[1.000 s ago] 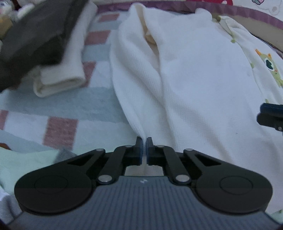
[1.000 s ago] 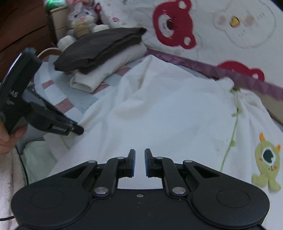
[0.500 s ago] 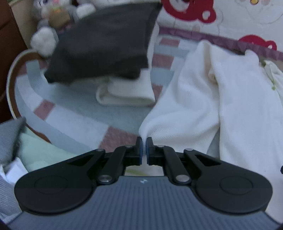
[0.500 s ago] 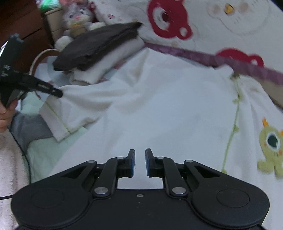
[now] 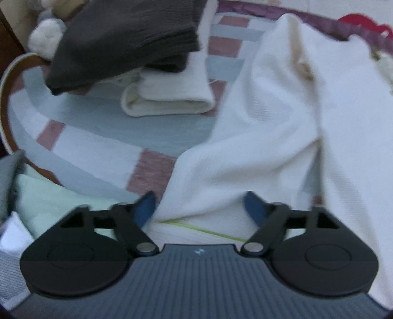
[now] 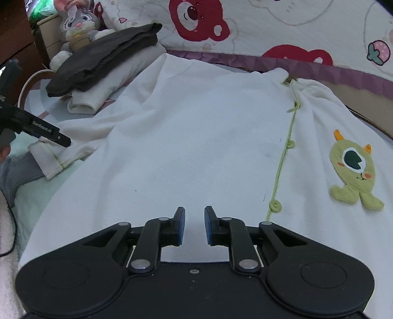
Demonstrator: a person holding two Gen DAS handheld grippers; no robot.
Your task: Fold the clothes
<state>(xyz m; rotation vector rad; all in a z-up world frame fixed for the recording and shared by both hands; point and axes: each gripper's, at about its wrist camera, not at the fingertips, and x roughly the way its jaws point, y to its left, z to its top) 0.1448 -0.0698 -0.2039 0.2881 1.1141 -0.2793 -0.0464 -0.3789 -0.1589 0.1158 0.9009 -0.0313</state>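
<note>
A white waffle-knit cardigan with green trim and a green monster patch lies spread on the bed. Its left sleeve stretches out sideways, and the cuff rests on a mint cloth. My left gripper hovers over that cuff with its jaws opening wide. Sleeve fabric lies between the jaws, but the pads do not press it. The same gripper shows at the left of the right wrist view. Low over the cardigan's body, my right gripper has its jaws opening slightly with nothing pinched.
A folded dark grey garment sits on a folded cream one at the back left. Behind them are a plush rabbit and a bear-print bumper. A checked blanket and mint cloth cover the bed.
My left gripper drew the sleeve out to the left while shut, then its jaws sprang wide and let the cuff go. My right gripper sank toward the cardigan and its jaws parted a little.
</note>
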